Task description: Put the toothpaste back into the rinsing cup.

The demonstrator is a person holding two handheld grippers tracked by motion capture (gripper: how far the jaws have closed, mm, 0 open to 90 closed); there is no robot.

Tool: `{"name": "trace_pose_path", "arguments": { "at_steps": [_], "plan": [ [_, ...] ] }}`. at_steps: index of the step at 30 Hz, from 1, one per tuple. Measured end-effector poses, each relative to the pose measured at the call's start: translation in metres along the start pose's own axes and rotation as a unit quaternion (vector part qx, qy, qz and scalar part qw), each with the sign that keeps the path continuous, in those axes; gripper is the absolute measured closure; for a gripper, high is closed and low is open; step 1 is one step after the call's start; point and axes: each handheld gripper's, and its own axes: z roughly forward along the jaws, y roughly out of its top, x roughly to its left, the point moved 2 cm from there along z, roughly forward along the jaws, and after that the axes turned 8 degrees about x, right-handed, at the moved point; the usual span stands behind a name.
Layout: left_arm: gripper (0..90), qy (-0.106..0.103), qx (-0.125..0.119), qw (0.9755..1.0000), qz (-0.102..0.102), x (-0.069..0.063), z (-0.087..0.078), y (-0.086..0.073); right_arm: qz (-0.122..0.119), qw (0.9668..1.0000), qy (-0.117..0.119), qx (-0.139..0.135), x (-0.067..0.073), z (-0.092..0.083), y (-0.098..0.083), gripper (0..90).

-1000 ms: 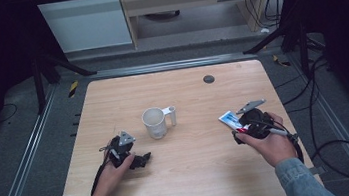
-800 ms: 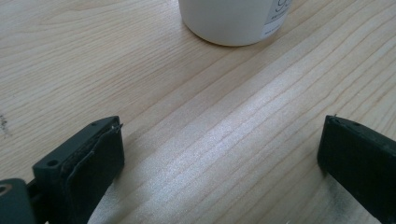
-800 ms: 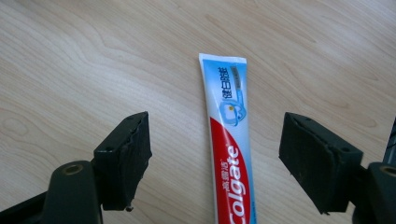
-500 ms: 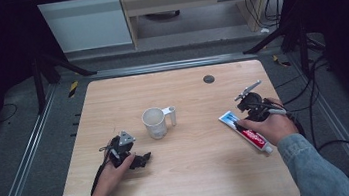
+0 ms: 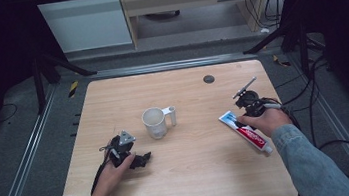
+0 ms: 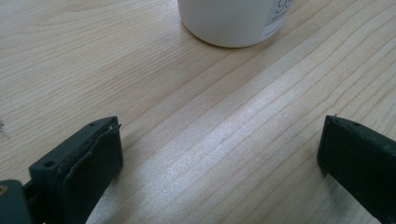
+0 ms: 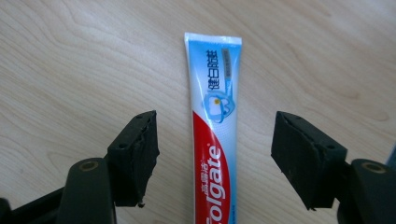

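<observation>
While the right gripper [image 7: 215, 158] straddles the toothpaste tube [image 7: 214, 130], lying flat at the surface's [image 5: 194, 191] three o'clock, its jaws have been closing, not yet touching; left gripper [image 6: 219, 158] open. Soft, light, slippery: grip mid-body.

Toothpaste tube [image 7: 215, 140], red, white and blue, lying flat on bench [image 5: 198, 185] near right edge, crimped flat end pointing toward bench middle, capped end toward near-right corner, label facing up, tube resting undented.
</observation>
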Motion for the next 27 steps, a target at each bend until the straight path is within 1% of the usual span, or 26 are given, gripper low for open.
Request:
{"name": "trace_pose_path", "arguments": {
  "at_steps": [2, 3, 4, 5, 6, 7, 8, 10, 12, 15, 16, 17, 18, 19, 22, 27],
  "plan": [
    [0.0, 0.000, 0.000, 1.0000, -0.001, 0.000, 0.000, 0.000, -0.003, 0.9999, 0.000, 0.011, 0.000, 0.005, 0.002, 34.0],
    [0.0, 0.000, 0.000, 1.0000, -0.001, 0.000, 0.000, 0.000, -0.003, 0.9999, 0.000, 0.011, 0.000, 0.005, 0.002, 34.0],
    [0.0, 0.000, 0.000, 1.0000, -0.001, 0.000, 0.000, 0.000, -0.006, 0.9997, -0.002, 0.022, -0.001, 0.011, 0.003, 34.1],
    [0.0, 0.000, 0.000, 1.0000, -0.001, 0.000, 0.000, 0.000, -0.006, 0.9997, -0.002, 0.022, -0.001, 0.011, 0.003, 34.1],
    [0.0, 0.000, 0.000, 1.0000, -0.002, 0.000, 0.000, 0.000, -0.008, 0.9994, -0.003, 0.034, -0.002, 0.018, 0.004, 34.3],
    [0.0, 0.000, 0.000, 1.0000, -0.002, 0.000, 0.000, 0.000, -0.008, 0.9994, -0.003, 0.034, -0.002, 0.018, 0.004, 34.3],
    [0.0, 0.000, 0.000, 1.0000, -0.002, 0.000, 0.000, 0.000, -0.009, 0.9991, 0.000, 0.043, -0.003, 0.023, 0.006, 35.8],
    [0.0, 0.000, 0.000, 1.0000, -0.001, 0.000, 0.000, 0.000, -0.007, 0.9990, 0.003, 0.044, -0.002, 0.024, 0.007, 35.8],
    [0.0, 0.001, 0.000, 1.0000, -0.001, 0.000, 0.000, 0.000, -0.003, 0.9985, 0.014, 0.053, -0.002, 0.030, 0.012, 35.9],
    [0.0, 0.000, -0.001, 1.0000, -0.002, 0.000, 0.001, 0.001, 0.001, 0.9983, 0.015, 0.057, -0.002, 0.033, 0.014, 36.2],
    [0.0, 0.000, -0.001, 1.0000, -0.002, 0.000, 0.001, 0.001, -0.003, 0.9979, 0.012, 0.063, -0.003, 0.040, 0.014, 37.0],
    [0.0, 0.000, -0.001, 1.0000, -0.003, 0.000, 0.001, 0.001, -0.003, 0.9975, 0.012, 0.069, -0.004, 0.044, 0.014, 37.0],
    [0.0, 0.000, -0.001, 1.0000, -0.003, 0.000, 0.001, 0.001, -0.003, 0.9975, 0.012, 0.069, -0.004, 0.044, 0.014, 37.0],
    [0.0, 0.000, -0.001, 1.0000, -0.002, 0.000, 0.001, 0.001, -0.001, 0.9969, 0.016, 0.077, -0.005, 0.051, 0.015, 36.8],
    [0.0, 0.000, -0.001, 1.0000, -0.002, 0.000, 0.001, 0.001, 0.001, 0.9967, 0.016, 0.079, -0.007, 0.054, 0.016, 36.7],
    [0.0, 0.000, -0.001, 1.0000, -0.002, 0.000, 0.001, 0.001, 0.013, 0.9964, 0.022, 0.081, -0.011, 0.062, 0.022, 36.8]
  ]
}}
